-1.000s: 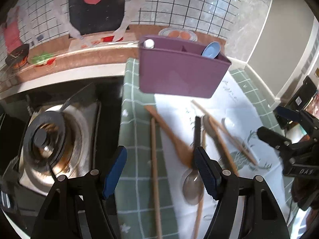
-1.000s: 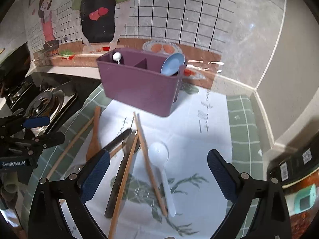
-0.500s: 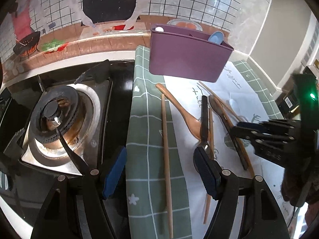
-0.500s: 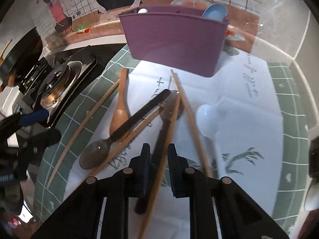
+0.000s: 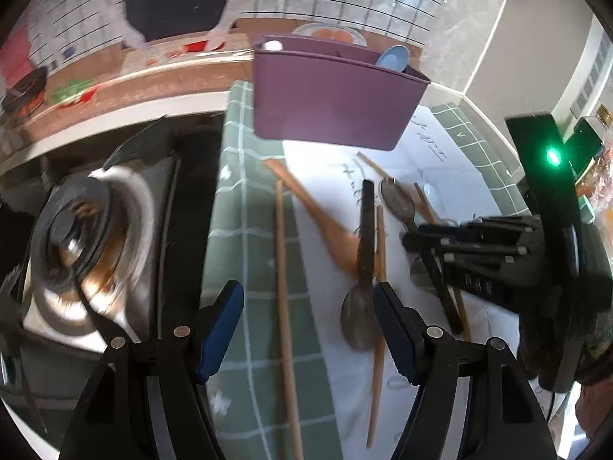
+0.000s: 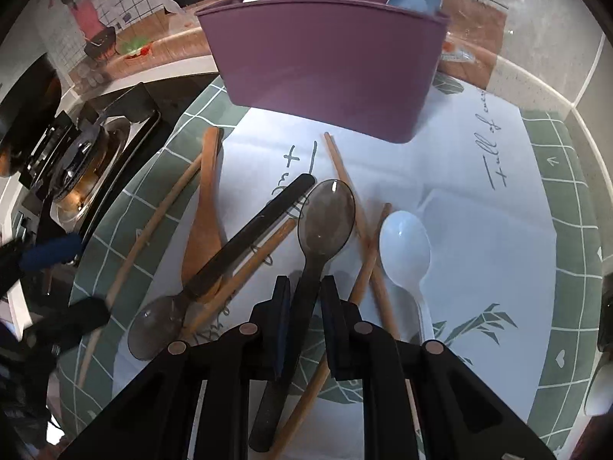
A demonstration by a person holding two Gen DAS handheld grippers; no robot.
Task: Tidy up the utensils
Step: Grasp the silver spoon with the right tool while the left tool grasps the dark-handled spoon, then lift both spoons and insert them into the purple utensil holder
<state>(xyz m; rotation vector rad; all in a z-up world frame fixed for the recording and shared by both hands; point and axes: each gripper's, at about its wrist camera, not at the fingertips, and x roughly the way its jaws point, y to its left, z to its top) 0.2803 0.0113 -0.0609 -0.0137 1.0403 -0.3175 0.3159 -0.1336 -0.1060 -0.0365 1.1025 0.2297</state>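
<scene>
Grasping: right claw (image 6: 303, 299) clenched on grey spoon (image 6: 325, 214) handle.
Left claw (image 5: 308, 329): released, chopstick (image 5: 283, 287) between fingers.
Right view only: white spoon (image 6: 404, 245) right of claw.
Caddy (image 6: 325, 65): beyond claw.

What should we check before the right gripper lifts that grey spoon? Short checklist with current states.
1. Right gripper closed on the grey spoon's handle: ok, its jaws have just been closing and the handle sits between the pads.
2. Grip firm enough to lift: cannot tell.
3. Chopstick lying against the spoon may be dragged along: not ok.
4. Purple caddy upright, top open: ok.
5. Left gripper open, holding nothing, clear of the spoon: ok.
6. White spoon apart from the right gripper's fingers: ok.
</scene>
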